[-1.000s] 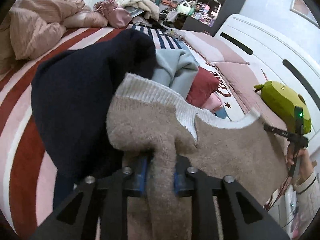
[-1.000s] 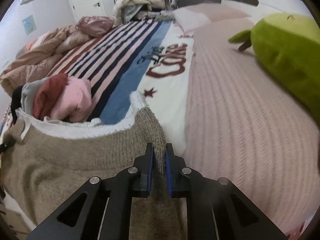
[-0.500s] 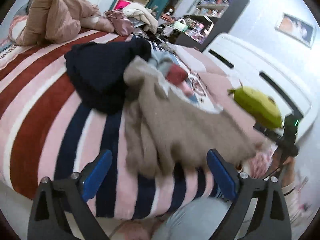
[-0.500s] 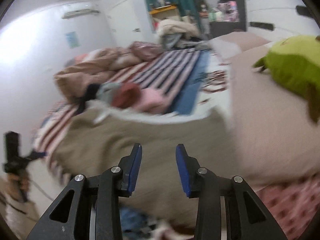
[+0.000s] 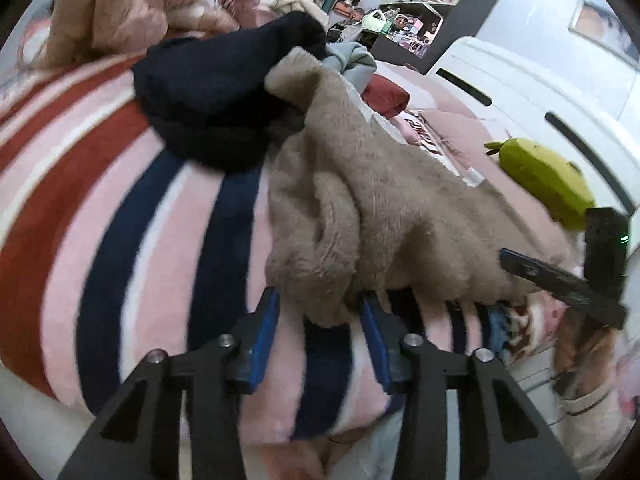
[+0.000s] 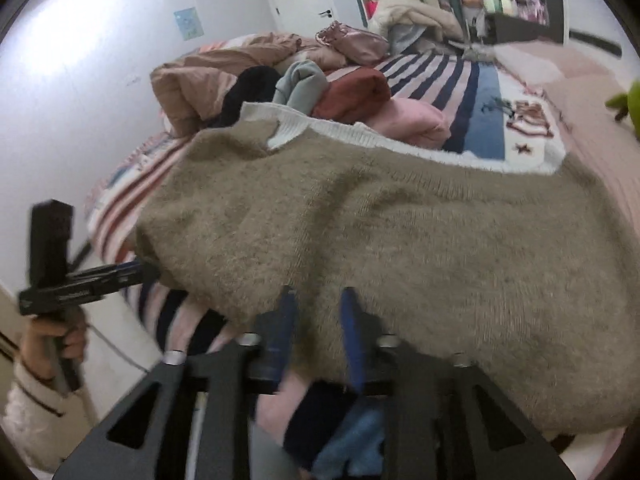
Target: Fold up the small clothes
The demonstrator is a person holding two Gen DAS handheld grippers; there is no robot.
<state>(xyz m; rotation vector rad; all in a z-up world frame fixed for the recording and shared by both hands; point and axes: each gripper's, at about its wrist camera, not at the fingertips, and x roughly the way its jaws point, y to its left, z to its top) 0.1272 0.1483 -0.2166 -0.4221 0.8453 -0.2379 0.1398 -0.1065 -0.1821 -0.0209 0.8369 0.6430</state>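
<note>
Fuzzy tan knit is lying spread across the near edge of the striped bed [image 5: 120,208], and that sweater [image 6: 400,240] is the piece I am working on. Going from the left: my left gripper [image 5: 320,320] is holding its blue jaws parted around a bunched corner of the sweater that is drooping toward the bed's edge; they are not clenching anything. Beyond that corner a dark navy garment [image 5: 224,92] is sitting in a heap, with a grey one [image 6: 300,84], a dark red one [image 6: 352,92] and a pink one [image 6: 412,120] rolled up beside it, none of them looking neatly folded from here. Further right, my right gripper [image 6: 316,316] is also standing released, jaws apart at the sweater's near hem, the cloth draping just over their tips. A green plush toy [image 5: 540,176] is resting by the headboard. I am judging the job as barely begun: the sweater is laid out roughly flat with its white collar away from me, no fold is made, and the pile is waiting.
</note>
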